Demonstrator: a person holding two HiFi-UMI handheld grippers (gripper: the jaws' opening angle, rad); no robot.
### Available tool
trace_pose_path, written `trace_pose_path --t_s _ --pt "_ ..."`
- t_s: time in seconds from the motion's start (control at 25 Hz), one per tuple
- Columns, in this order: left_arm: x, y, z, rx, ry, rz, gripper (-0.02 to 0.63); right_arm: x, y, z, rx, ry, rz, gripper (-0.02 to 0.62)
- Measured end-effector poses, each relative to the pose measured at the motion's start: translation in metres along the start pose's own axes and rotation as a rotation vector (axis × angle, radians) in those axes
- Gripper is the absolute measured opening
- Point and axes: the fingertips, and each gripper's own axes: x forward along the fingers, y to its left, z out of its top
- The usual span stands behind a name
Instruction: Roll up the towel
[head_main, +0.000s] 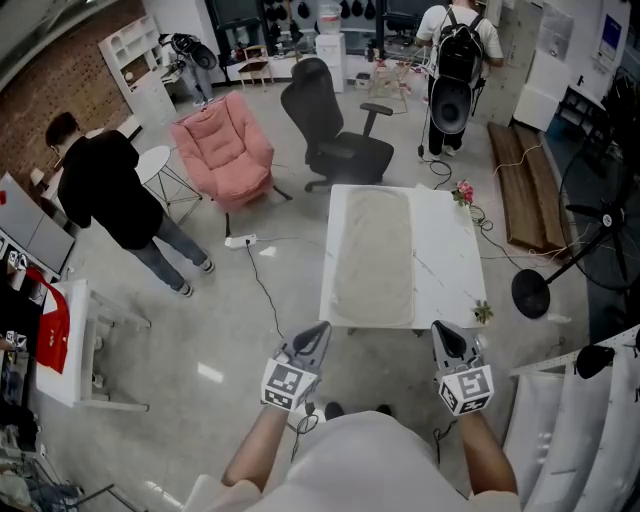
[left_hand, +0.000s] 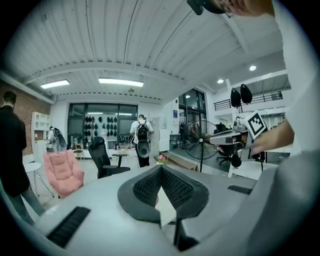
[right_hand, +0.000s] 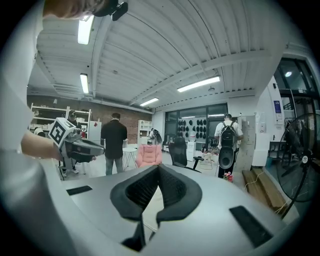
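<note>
A beige towel (head_main: 373, 258) lies spread flat lengthwise on the white table (head_main: 446, 265) ahead of me. My left gripper (head_main: 319, 334) hangs shut and empty just short of the table's near left corner. My right gripper (head_main: 441, 333) is shut and empty too, near the table's front edge on the right. In the left gripper view the jaws (left_hand: 161, 169) meet at their tips, with a sliver of the towel (left_hand: 167, 205) seen below them. The right gripper view shows its jaws (right_hand: 158, 167) touching at the tips, the towel (right_hand: 151, 201) beneath.
A black office chair (head_main: 335, 125) and a pink armchair (head_main: 224, 150) stand beyond the table. A person in black (head_main: 115, 195) stands at the left, another with a backpack (head_main: 458, 60) at the back. A floor fan (head_main: 590, 225) and wooden planks (head_main: 525, 185) are at the right.
</note>
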Motion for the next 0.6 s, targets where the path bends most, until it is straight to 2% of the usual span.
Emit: trace_pose_path --t_s 0.24,0.52,0.6 --pt "-0.002 0.002 -0.007 -0.01 0.027 0.007 0.018 -0.003 0.0 -0.004 0.016 0.006 -0.036 0.009" --pt "-0.011 0.007 -0.01 -0.029 0.02 -0.013 0.06 -0.001 0.008 -0.004 0.017 0.009 -0.038 0.104" --pt "-0.015 0.011 -0.011 -0.04 0.015 -0.016 0.069 0.0 0.012 -0.003 0.018 0.01 -0.038 0.114"
